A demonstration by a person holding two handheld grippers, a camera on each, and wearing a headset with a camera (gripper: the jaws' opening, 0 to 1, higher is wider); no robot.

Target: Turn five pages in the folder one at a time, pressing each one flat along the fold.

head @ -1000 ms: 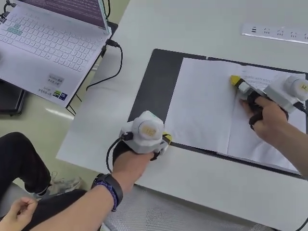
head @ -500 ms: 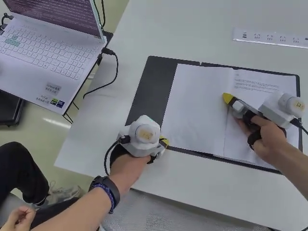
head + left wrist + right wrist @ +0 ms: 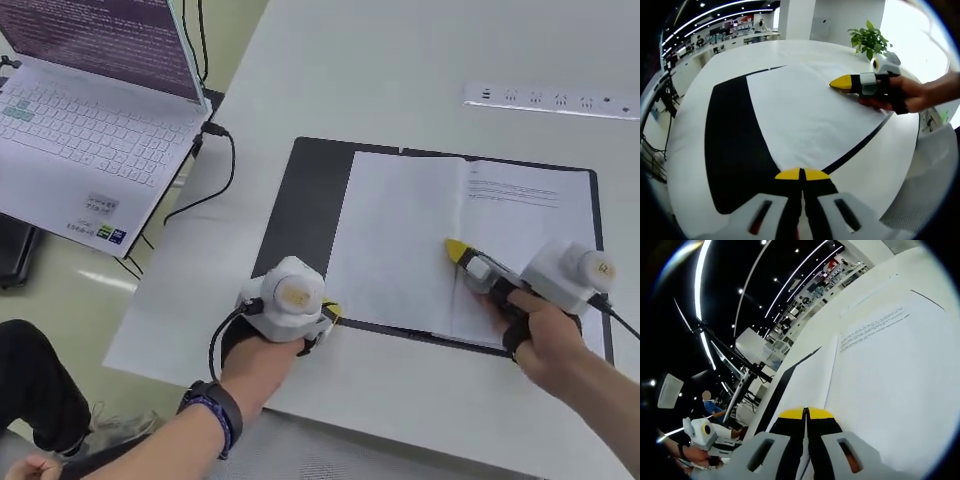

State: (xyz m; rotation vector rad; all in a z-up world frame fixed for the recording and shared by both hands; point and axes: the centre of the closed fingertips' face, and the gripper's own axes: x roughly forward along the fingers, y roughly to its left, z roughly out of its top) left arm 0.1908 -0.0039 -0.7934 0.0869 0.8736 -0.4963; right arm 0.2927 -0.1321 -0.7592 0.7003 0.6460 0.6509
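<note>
Both grippers have jaws closed on nothing: the left gripper (image 3: 330,312) rests at the near edge of the spread black folder (image 3: 315,200) on the table (image 3: 400,60), a turned page (image 3: 395,240) lies flat, and the right gripper (image 3: 455,250) presses the fold (image 3: 462,215), so one pressing looks under way, the count of five unclear.

White table (image 3: 400,60), laptop (image 3: 80,150), power strip (image 3: 550,99), potted plant (image 3: 867,37).

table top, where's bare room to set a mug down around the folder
Widest bare patch: the table beyond the folder, left of the power strip. A narrower strip lies between the folder's near edge and the table's edge. Crowded: the left tongs at the folder's near left corner, the right tongs on the fold.
</note>
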